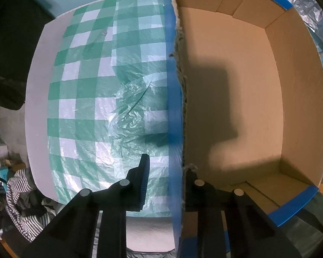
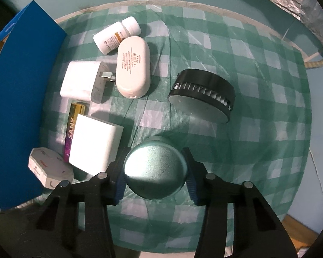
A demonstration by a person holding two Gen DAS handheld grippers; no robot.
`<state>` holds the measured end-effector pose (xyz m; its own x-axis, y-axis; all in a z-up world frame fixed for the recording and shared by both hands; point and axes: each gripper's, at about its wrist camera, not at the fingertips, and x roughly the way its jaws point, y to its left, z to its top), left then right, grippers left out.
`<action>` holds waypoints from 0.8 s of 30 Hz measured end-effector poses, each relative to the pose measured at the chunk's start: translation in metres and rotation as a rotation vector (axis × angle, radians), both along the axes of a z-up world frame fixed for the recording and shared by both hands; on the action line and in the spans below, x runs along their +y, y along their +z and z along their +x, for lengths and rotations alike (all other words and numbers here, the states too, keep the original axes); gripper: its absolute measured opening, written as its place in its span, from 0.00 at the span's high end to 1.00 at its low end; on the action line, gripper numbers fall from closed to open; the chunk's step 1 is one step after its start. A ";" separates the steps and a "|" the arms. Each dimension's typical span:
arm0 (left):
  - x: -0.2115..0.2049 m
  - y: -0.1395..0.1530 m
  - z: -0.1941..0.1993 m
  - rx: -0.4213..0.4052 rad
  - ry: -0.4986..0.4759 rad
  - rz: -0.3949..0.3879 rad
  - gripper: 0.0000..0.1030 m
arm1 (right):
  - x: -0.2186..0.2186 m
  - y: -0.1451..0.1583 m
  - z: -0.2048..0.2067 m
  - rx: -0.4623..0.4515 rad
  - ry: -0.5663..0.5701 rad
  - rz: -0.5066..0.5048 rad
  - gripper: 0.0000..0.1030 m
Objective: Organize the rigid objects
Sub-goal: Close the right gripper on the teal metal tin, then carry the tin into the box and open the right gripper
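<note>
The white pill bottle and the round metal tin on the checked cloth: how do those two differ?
The white pill bottle lies on its side at the far end of the checked cloth, untouched; the round metal tin sits flat side up between the fingers of the right gripper. The bottle is matte white with a printed label; the tin is shiny, bare metal. The bottle is long and narrow; the tin is squat and wide. Both are round, rigid containers.

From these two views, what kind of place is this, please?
Probably a room in a home, not a workshop: a table with a checked plastic tablecloth, a cardboard box, and striped clothing lying beside the table.
</note>
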<state>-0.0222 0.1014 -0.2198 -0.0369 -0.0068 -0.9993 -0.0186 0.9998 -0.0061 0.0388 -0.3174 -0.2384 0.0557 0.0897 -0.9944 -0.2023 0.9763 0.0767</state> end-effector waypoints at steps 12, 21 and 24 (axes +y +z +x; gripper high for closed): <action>0.000 0.001 -0.006 -0.010 -0.006 -0.002 0.77 | -0.002 0.012 -0.005 -0.015 0.039 -0.010 0.57; 0.002 0.001 -0.008 -0.014 -0.019 0.002 0.77 | 0.028 0.055 0.008 -0.047 0.100 0.015 0.57; 0.001 0.001 -0.009 -0.020 -0.026 0.007 0.77 | 0.038 0.067 0.016 -0.052 0.119 0.031 0.57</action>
